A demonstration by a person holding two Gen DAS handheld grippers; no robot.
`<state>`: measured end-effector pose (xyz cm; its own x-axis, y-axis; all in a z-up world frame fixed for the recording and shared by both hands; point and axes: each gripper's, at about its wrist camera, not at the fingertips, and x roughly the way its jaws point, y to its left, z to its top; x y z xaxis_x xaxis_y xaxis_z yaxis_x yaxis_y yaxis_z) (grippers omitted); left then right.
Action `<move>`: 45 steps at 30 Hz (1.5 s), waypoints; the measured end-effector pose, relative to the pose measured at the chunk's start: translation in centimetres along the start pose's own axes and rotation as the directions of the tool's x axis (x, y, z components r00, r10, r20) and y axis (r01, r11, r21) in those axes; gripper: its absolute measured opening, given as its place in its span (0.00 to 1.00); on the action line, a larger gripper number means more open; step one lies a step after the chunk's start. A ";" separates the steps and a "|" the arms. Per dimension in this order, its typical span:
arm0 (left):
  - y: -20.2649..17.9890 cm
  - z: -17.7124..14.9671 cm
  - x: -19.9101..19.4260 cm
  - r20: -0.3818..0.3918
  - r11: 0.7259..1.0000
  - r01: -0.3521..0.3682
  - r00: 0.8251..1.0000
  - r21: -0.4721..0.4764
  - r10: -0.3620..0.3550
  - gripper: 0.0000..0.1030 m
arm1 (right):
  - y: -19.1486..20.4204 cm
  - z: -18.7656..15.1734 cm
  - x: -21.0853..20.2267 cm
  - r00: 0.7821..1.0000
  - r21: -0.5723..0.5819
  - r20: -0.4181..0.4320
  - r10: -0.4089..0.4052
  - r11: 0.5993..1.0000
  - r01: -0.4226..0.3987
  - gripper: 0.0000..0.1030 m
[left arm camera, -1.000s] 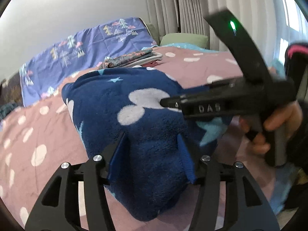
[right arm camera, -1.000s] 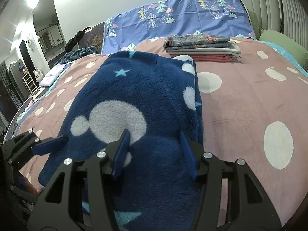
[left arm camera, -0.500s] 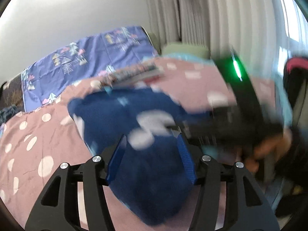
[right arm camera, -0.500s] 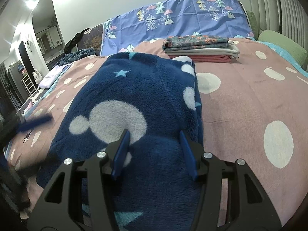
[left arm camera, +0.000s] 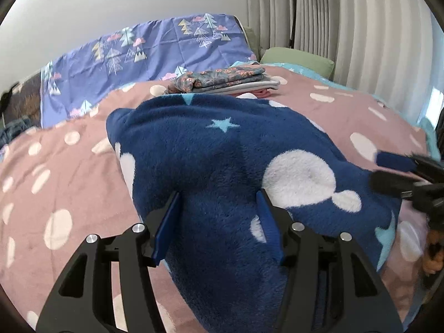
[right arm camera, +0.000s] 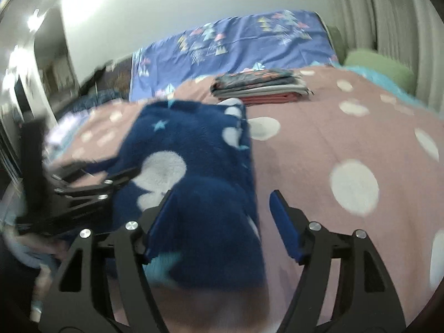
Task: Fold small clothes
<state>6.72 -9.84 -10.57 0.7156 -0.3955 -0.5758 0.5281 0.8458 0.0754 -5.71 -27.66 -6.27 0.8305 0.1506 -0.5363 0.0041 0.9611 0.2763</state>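
The left tool [left arm camera: 219, 222] hovers low over the near end of the navy fleece garment [left arm camera: 222, 161], its blue fingers spread with fabric showing between them but not pinched. A second ago the right tool reached across the middle of this view; now it sits only at the right edge [left arm camera: 399, 172], so it has pulled back off the cloth. In its own view the right tool [right arm camera: 222, 222] is spread too, and the picture is smeared by motion: the camera has swung rightward, so the garment's right edge now runs down between the fingers and pink dotted bedspread [right arm camera: 347, 138] fills the right half. The garment lies flat as a long strip at frame centre, below the folded stack [right arm camera: 260, 88] in the upper middle. Judging by this, one fold is set and both tools are repositioning for the next. Both are held low and level, pointing toward the headboard.
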 end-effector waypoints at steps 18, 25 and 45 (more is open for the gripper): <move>-0.4 -0.6 -0.5 0.017 1.000 -0.019 1.000 0.010 0.019 0.54 | -4.6 -4.3 3.7 0.899 0.655 -0.227 0.376 0.741 -0.144 0.98; -0.4 -0.5 -0.6 0.018 1.000 -0.019 1.000 0.010 0.019 0.55 | -2.4 -3.6 6.0 0.912 0.656 -0.232 0.338 0.747 -0.109 0.98; 0.4 0.3 -0.7 0.033 0.999 0.023 0.999 -0.029 -0.022 0.72 | -2.7 -4.0 6.4 0.966 0.701 -0.140 0.217 0.711 -0.058 0.91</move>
<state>6.58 -9.30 -9.94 0.7185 -0.4255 -0.5502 0.5310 0.8465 0.0388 -2.61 -28.32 -13.62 0.7250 0.3862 -0.5702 0.3453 0.5125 0.7862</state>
